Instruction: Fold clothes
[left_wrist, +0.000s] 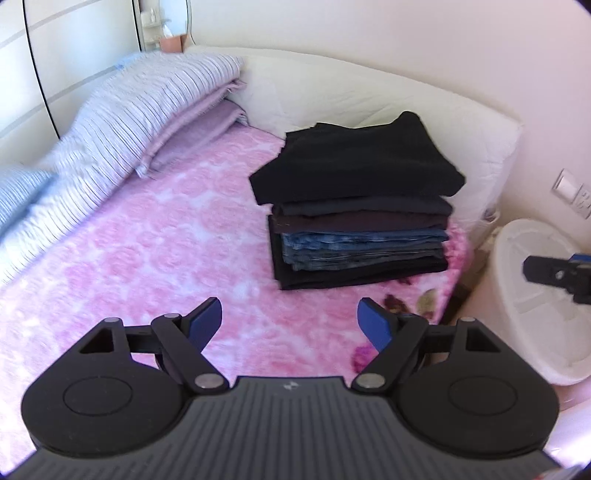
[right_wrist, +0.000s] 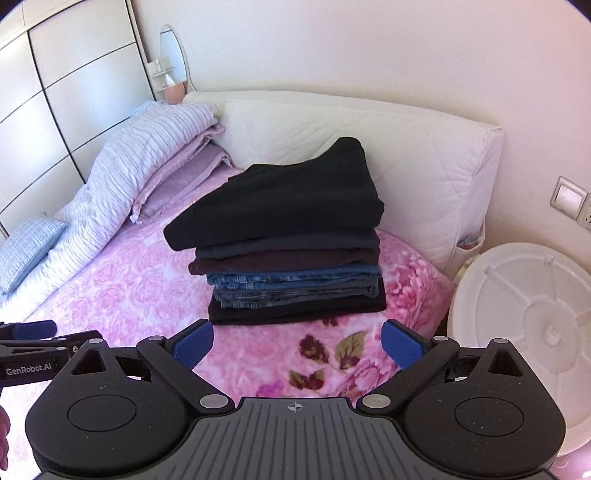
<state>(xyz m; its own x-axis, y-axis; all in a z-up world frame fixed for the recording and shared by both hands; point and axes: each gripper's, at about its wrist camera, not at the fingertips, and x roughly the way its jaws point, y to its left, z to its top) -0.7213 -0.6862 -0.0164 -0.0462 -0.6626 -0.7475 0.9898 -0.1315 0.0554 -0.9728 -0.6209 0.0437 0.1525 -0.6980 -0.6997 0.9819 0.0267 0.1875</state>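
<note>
A stack of folded clothes (left_wrist: 354, 206) (right_wrist: 284, 240) rests on the pink floral blanket (left_wrist: 166, 240) (right_wrist: 129, 288), with a black garment on top, then dark pieces, blue jeans and a black piece at the bottom. My left gripper (left_wrist: 290, 325) hovers open in front of the stack, with nothing between its blue pads. My right gripper (right_wrist: 297, 345) is also open and empty, a little short of the stack. The left gripper shows at the left edge of the right wrist view, and the right gripper at the right edge of the left wrist view.
Striped bedding and pillows (left_wrist: 122, 122) (right_wrist: 140, 158) lie along the left side of the bed. A white padded headboard (left_wrist: 369, 92) (right_wrist: 406, 147) stands behind the stack. A round white plastic item (left_wrist: 535, 295) (right_wrist: 528, 325) sits off the bed's right edge.
</note>
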